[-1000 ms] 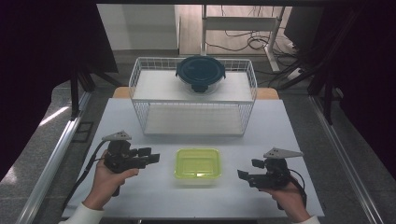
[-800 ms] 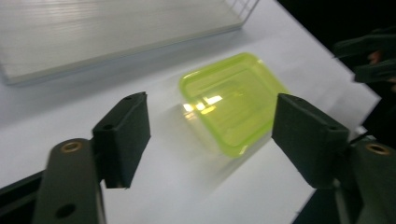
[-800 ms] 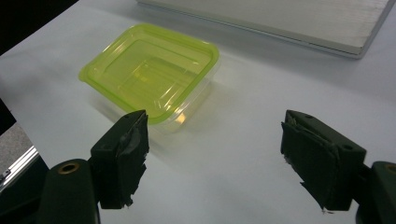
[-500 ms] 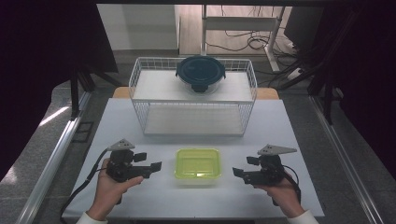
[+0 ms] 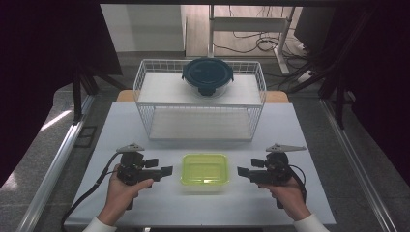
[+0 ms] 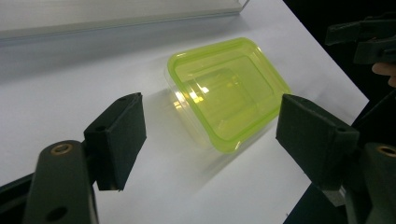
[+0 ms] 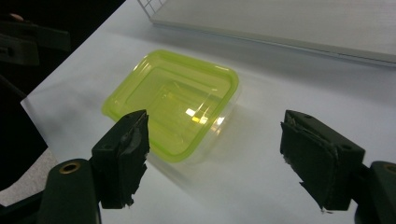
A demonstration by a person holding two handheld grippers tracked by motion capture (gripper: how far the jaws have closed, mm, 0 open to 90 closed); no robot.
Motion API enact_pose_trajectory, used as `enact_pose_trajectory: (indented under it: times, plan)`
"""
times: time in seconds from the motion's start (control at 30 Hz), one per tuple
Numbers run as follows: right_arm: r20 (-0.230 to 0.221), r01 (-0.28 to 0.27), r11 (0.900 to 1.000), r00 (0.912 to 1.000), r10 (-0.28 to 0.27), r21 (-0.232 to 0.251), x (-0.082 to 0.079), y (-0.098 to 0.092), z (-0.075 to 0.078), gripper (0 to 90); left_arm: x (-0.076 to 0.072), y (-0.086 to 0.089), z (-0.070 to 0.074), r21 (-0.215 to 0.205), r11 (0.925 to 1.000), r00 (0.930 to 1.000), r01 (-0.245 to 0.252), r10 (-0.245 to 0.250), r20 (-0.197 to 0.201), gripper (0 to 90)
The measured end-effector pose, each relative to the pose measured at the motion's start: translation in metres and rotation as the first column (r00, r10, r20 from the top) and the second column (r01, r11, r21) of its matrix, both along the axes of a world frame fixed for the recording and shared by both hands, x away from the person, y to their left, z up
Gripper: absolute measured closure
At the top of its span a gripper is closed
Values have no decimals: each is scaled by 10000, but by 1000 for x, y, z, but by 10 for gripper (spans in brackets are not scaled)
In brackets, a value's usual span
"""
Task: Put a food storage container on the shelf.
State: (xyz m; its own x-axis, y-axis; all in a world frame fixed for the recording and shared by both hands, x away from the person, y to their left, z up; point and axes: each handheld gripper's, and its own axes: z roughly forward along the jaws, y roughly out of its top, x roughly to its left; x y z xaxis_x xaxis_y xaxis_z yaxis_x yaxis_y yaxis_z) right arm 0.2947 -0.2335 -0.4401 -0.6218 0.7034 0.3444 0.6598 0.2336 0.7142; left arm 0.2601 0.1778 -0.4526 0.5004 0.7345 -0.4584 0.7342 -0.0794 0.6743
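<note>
Both hands drew nearer; container [image 5: 204, 169] lies lengthwise left-to-right.

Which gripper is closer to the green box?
Left, by a little. The left gripper sits just off the green box on its left side; the right gripper waits slightly farther off on its right. Both are open, touching nothing.

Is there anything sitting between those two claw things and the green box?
Nothing visible. The green box lies alone on the white table, with bare tabletop between it and the open left gripper and the open right gripper. The wire basket stands farther back.
</note>
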Motion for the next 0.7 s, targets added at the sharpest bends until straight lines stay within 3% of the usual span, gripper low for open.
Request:
enact_pose_trajectory:
  times: [0.3,0.43,0.63,0.7]
  plan:
    - [-724,256,9993,9971,-235,274,17,15,-3,274,20,0,-7,-506,9986,9986,-124,98,-527,248]
    - [-856,253,9995,9961,-235,205,22,21,-3,281,25,1,-7,-465,9987,9982,-199,172,-582,255]
    - [-1022,277,9996,9944,-276,-7,27,30,-8,290,32,-9,-17,-834,9964,9928,-145,45,-1193,255]
    - [-1167,367,9993,9925,-371,-57,32,32,-11,297,38,-12,-24,-777,9966,9890,-276,160,-1469,262]
